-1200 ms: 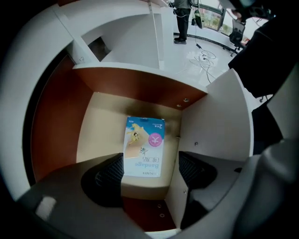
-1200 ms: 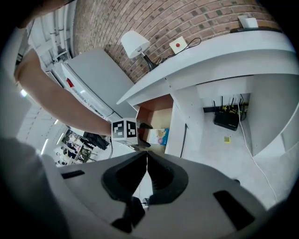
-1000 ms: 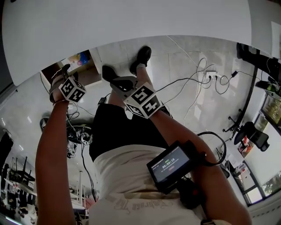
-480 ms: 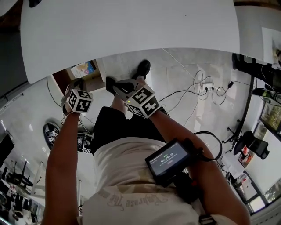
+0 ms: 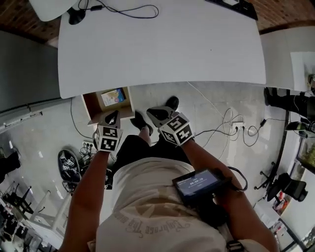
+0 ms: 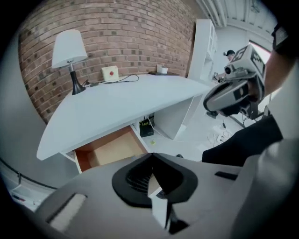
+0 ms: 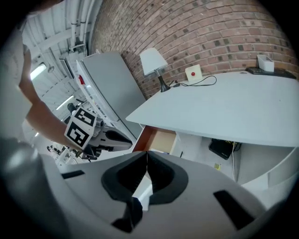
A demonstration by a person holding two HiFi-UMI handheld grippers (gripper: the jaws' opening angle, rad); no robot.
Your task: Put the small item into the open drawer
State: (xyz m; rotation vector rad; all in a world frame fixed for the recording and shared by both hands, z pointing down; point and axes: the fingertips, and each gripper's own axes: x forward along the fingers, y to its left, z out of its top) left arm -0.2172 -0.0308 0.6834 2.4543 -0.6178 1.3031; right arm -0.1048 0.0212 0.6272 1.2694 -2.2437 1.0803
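Note:
An open wooden drawer [image 5: 93,104] juts out under the left end of the white desk [image 5: 162,49]. In the head view a small colourful item [image 5: 113,96] lies inside it near the back. My left gripper [image 5: 112,116] hovers just in front of the drawer's front edge, shut with nothing seen between its jaws. From the left gripper view the drawer [image 6: 112,148] shows a bare beige floor beyond my left gripper [image 6: 152,155]. My right gripper [image 5: 150,112] hangs right of the drawer over the person's shoes, also shut and empty. In its own view my right gripper [image 7: 147,153] points at the drawer [image 7: 161,139].
A lamp [image 6: 69,52], a white box with a red button [image 6: 110,73] and a cable [image 5: 123,10] sit along the desk's back. A grey cabinet [image 7: 110,88] stands left of the desk. Cables and a power strip [image 5: 236,127] lie on the floor at right.
Both grippers have risen toward the desk, the left one further, and it has rolled. The head view now shows the whole desk top and the drawer just beyond the left gripper.

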